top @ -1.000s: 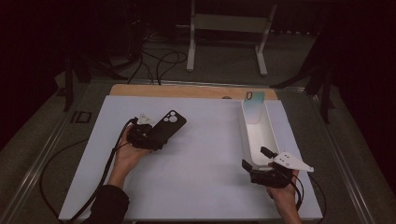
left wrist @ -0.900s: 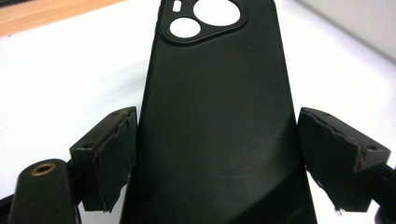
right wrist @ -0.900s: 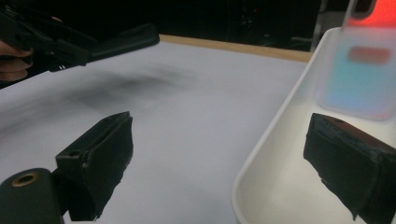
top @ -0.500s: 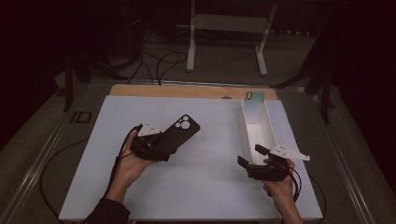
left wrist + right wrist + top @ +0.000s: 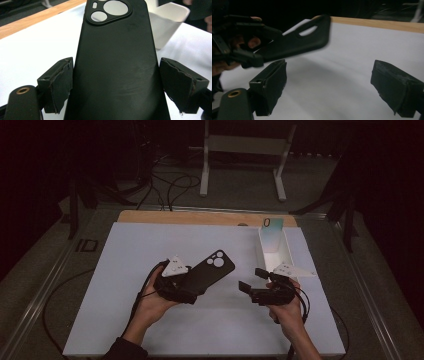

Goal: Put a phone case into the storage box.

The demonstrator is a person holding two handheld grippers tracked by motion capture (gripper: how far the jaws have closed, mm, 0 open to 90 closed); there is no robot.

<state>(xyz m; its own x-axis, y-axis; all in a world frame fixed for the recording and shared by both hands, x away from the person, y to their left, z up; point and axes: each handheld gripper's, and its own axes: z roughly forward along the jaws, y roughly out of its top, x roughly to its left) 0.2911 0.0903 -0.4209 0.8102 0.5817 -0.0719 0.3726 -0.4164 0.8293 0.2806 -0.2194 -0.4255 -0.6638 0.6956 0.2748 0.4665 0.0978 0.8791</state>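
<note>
A black phone case (image 5: 212,269) with a round camera cut-out hangs above the white mat, tilted toward the back right. My left gripper (image 5: 190,288) is shut on its lower end; in the left gripper view both pads (image 5: 58,82) press on the sides of the case (image 5: 112,62). My right gripper (image 5: 252,280) points left at the case from a short way off. Its jaws have just been closing a little and stand open with nothing between them. In the right gripper view the case (image 5: 297,42) and the left hand sit at the upper left, beyond that gripper (image 5: 328,85).
A long white bin (image 5: 274,251) stands at the back right of the white mat (image 5: 150,245), just behind my right hand, and shows in the left gripper view too (image 5: 170,17). A wooden strip (image 5: 200,217) edges the mat's far side. Cables trail off the table's left.
My left gripper has carried the phone case to the right and up toward the mat's middle. My right gripper has moved left and up, away from the bin, toward the case.
</note>
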